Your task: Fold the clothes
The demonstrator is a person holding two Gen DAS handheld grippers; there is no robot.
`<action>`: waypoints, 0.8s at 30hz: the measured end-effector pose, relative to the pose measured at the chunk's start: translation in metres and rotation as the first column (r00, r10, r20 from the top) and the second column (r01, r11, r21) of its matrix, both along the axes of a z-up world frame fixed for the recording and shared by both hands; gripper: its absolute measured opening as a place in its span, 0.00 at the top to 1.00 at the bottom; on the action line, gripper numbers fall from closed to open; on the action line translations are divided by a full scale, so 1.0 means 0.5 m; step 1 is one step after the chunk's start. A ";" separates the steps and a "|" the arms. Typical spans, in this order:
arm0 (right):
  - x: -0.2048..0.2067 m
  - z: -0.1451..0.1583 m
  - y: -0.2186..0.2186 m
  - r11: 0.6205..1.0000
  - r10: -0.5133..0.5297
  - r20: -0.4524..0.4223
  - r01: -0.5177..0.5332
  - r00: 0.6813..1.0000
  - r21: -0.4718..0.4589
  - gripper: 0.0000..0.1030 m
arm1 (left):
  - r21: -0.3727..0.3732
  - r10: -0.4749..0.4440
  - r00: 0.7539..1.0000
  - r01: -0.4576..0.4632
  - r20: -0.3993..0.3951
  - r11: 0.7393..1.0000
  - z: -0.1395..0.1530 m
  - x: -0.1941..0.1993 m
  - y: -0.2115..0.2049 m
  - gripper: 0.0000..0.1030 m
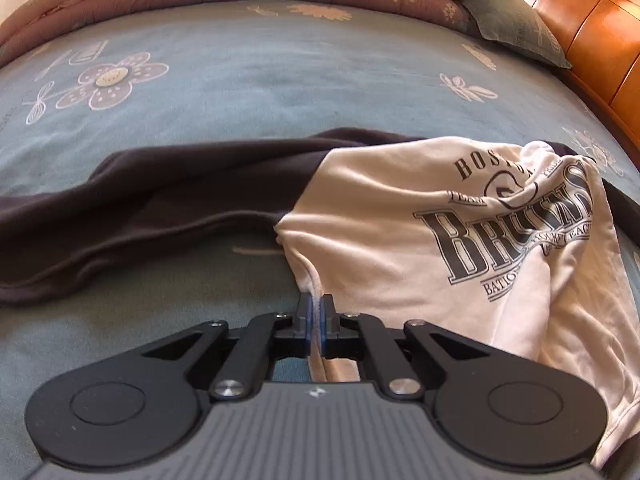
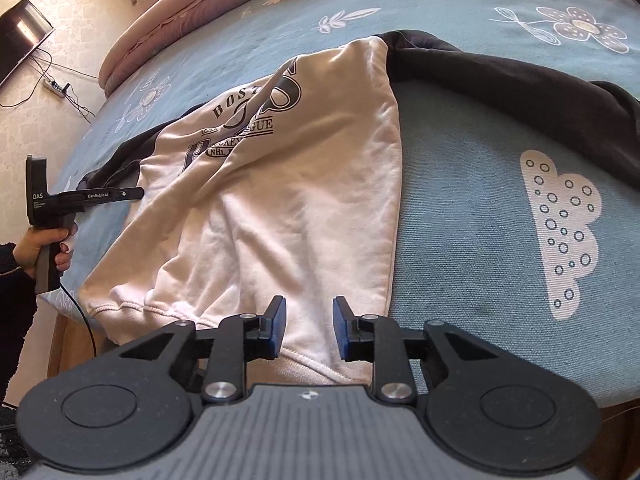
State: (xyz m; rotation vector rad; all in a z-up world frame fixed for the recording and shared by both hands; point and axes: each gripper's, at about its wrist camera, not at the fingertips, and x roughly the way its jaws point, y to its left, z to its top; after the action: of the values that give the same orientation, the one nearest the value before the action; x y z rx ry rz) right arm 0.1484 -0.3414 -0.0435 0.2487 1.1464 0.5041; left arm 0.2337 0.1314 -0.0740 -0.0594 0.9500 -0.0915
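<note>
Here the bed [image 1: 280, 80] carries my sweatshirt [image 1: 380, 232], white body rumpled with dark sleeves trailing left and far. My left tool [image 1: 316, 308] is pressed together on a white fold at the body's near left edge; my right tool [image 2: 309, 320] hangs spread over the near hem, gripping nothing. I judge I'm mid-fold or mid-straightening, so next the right tool needs a pinch on that hem. Only the right view shows my hand [image 2: 48, 248] holding the left tool's grip, and a screen [image 2: 22, 36] on the wall.
</note>
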 end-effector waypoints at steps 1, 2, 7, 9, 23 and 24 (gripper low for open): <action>0.002 -0.001 -0.001 1.000 -0.003 0.000 0.003 1.000 -0.001 0.71 | 0.013 0.009 1.000 -0.009 0.006 1.000 0.002 0.010 0.003 0.98; 0.003 -0.002 -0.002 1.000 -0.006 0.001 0.006 1.000 -0.002 0.71 | 0.019 0.025 1.000 -0.025 0.012 1.000 0.005 0.021 0.009 0.98; 0.004 0.006 0.006 1.000 0.012 0.025 -0.012 1.000 -0.007 0.71 | 0.011 0.087 0.996 -0.087 0.007 0.996 0.007 0.068 0.033 0.97; 0.004 0.011 0.011 1.000 0.025 0.038 -0.025 0.999 -0.008 0.71 | 0.028 0.072 0.997 -0.072 0.006 0.997 0.005 0.064 0.028 0.93; 0.042 0.044 0.049 0.995 0.099 0.126 -0.098 0.987 -0.012 0.62 | -0.046 -0.023 0.999 0.025 0.043 0.999 0.088 -0.039 0.041 0.78; 0.056 0.047 0.054 0.995 0.104 0.132 -0.103 0.986 -0.011 0.62 | -0.052 -0.044 0.998 0.046 0.045 0.998 0.091 -0.036 0.031 0.76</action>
State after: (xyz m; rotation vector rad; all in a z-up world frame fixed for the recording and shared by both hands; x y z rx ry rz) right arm 0.1764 -0.3141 -0.0202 0.1501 1.0340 0.6012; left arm 0.2158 0.1470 -0.0288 -0.0843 0.9048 -0.1588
